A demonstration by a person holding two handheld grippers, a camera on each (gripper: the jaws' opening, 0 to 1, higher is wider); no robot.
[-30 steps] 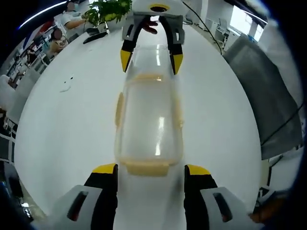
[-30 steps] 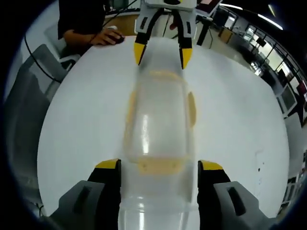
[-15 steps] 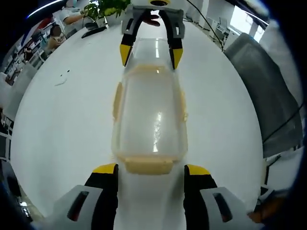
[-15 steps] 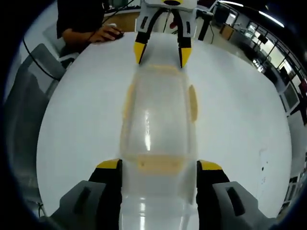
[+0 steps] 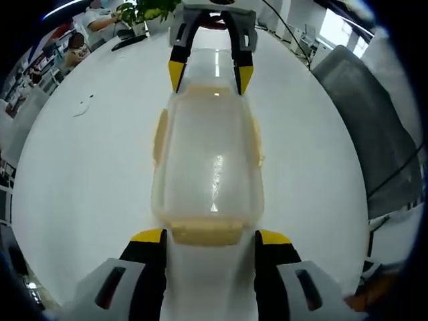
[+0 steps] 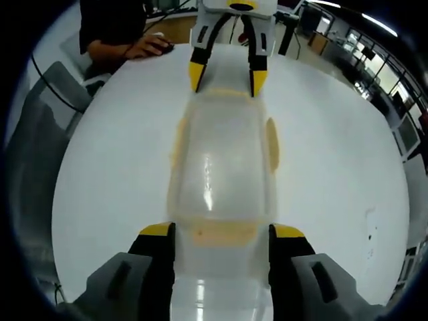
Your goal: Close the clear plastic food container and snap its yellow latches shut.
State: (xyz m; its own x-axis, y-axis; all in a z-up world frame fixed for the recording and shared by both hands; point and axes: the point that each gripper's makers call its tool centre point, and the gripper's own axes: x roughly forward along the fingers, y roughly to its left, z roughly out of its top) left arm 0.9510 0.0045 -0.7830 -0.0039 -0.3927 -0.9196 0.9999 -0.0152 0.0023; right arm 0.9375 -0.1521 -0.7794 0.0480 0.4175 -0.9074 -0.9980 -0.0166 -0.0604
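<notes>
Container (image 5: 208,164) sits on the white table (image 5: 87,174), left gripper (image 5: 208,242) and right gripper (image 6: 221,235) both spread wide at opposite end latches.

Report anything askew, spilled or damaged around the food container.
Nothing stands out. The clear container sits square on the white table with its lid on, no spill or crack visible. The left gripper and right gripper face it from opposite ends, jaws apart.

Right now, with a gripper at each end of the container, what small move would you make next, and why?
Probably press the left gripper down onto the near end latch. The clear container lies lidded on the white table, the latch sits just ahead of the open fingers, and the right gripper stands at the far end.
</notes>
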